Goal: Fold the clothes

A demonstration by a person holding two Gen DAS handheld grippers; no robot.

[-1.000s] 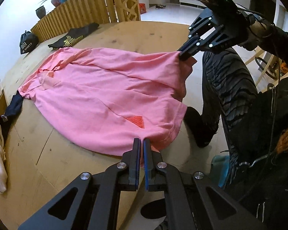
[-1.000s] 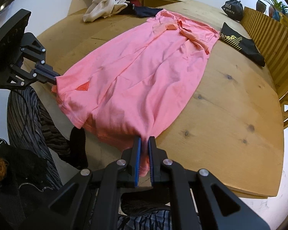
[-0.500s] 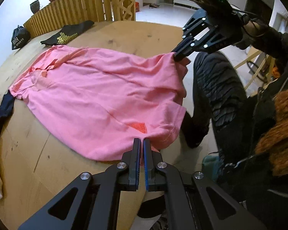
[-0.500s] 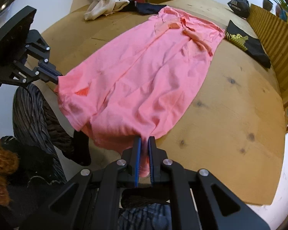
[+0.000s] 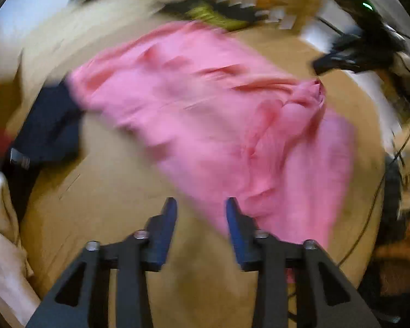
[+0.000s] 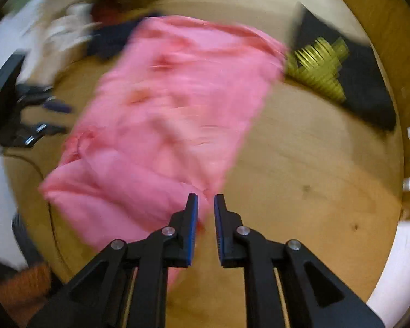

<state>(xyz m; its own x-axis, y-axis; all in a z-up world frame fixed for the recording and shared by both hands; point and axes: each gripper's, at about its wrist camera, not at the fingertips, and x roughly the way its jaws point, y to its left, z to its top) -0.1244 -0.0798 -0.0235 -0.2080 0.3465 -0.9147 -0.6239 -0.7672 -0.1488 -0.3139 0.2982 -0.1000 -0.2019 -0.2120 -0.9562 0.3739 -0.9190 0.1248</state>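
The pink garment (image 5: pixel 218 120) lies doubled over on the wooden table (image 5: pixel 109 191), and both views are motion-blurred. My left gripper (image 5: pixel 201 209) hangs over its near edge, its jaws opening. A corner of pink cloth shows by the right finger, but the pads are not pressing on it. In the right wrist view the pink garment (image 6: pixel 164 125) runs away from my right gripper (image 6: pixel 205 205). Its jaws are opening a little, with the cloth edge loose in the gap. Each view also catches the other tool: the right gripper (image 5: pixel 330 63) and the left gripper (image 6: pixel 49 120).
A black garment with a yellow print (image 6: pixel 341 76) lies beyond the pink one, also blurred in the left wrist view (image 5: pixel 213 13). A dark navy garment (image 5: pixel 49 125) and white cloth (image 5: pixel 0 218) sit at the left. Bare table (image 6: pixel 300 164) spreads to the right.
Both grippers swept across the table with the pink hem, laying the lower half over the upper half. Both jaws, shut on the hem before, now stand apart with the cloth free.
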